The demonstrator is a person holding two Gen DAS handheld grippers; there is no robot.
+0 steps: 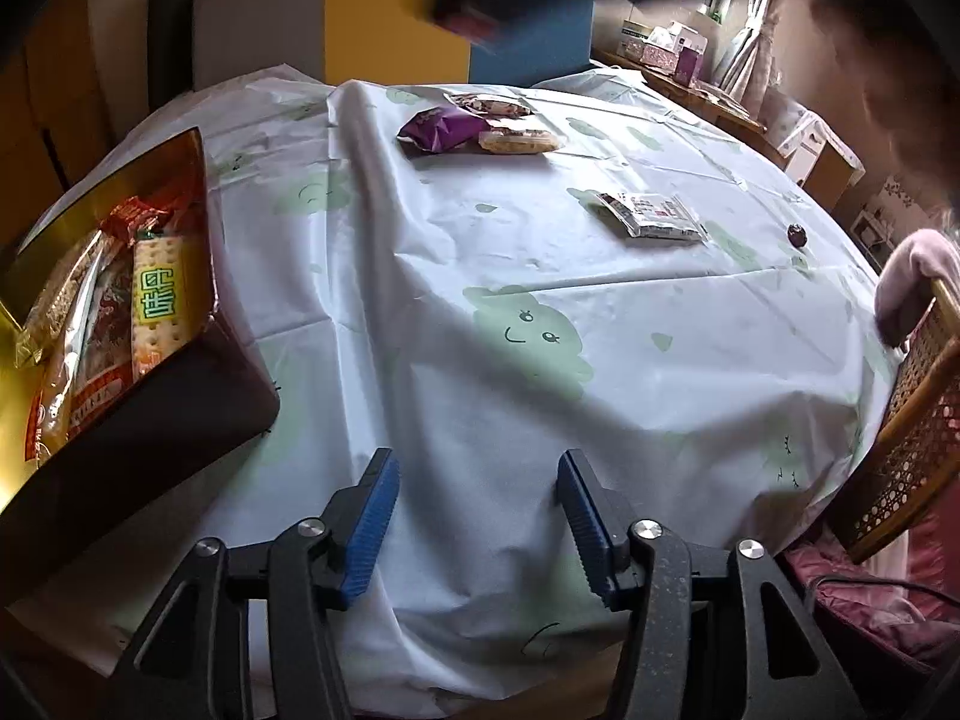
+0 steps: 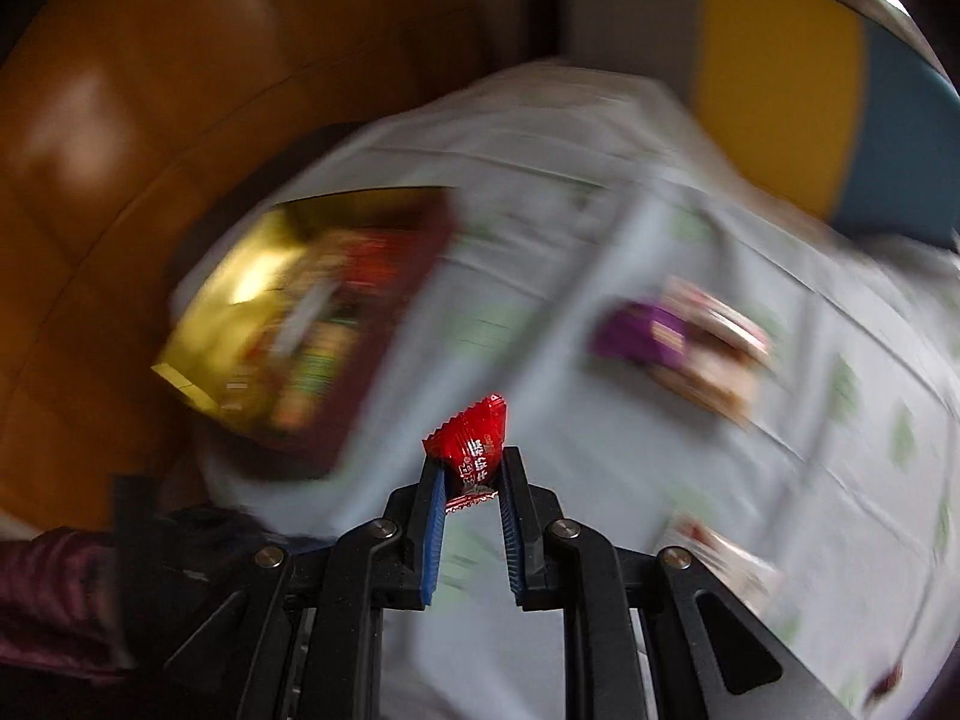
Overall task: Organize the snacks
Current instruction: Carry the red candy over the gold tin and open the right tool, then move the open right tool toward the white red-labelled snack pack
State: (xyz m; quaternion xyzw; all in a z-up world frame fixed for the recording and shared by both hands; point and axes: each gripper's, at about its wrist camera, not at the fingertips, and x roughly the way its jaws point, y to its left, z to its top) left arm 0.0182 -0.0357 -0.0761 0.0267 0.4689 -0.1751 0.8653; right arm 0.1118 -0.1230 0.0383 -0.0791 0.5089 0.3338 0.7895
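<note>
My right gripper (image 2: pixel 471 459) is shut on a small red candy wrapper (image 2: pixel 474 438) and hangs above the table; that view is badly blurred. A dark box with gold lining (image 1: pixel 198 384) stands at the table's left edge, holding a cracker pack (image 1: pixel 159 300) and other packets; in the right wrist view the box (image 2: pixel 180 360) lies ahead to the left. My left gripper (image 1: pixel 477 459) is open over bare tablecloth with nothing between its fingers. Loose on the cloth are a purple packet (image 1: pixel 441 129), a pale packet (image 1: pixel 519 141), a patterned packet (image 1: pixel 489 103), a white packet (image 1: pixel 651 216) and a small dark candy (image 1: pixel 797 234).
A pale tablecloth with green cartoon prints (image 1: pixel 480 252) covers the table. A wicker chair back (image 1: pixel 918 426) with a pink cloth (image 1: pixel 912 276) stands at the right edge. Yellow and blue panels stand behind the table, and a shelf with boxes (image 1: pixel 666 48) is at the back right.
</note>
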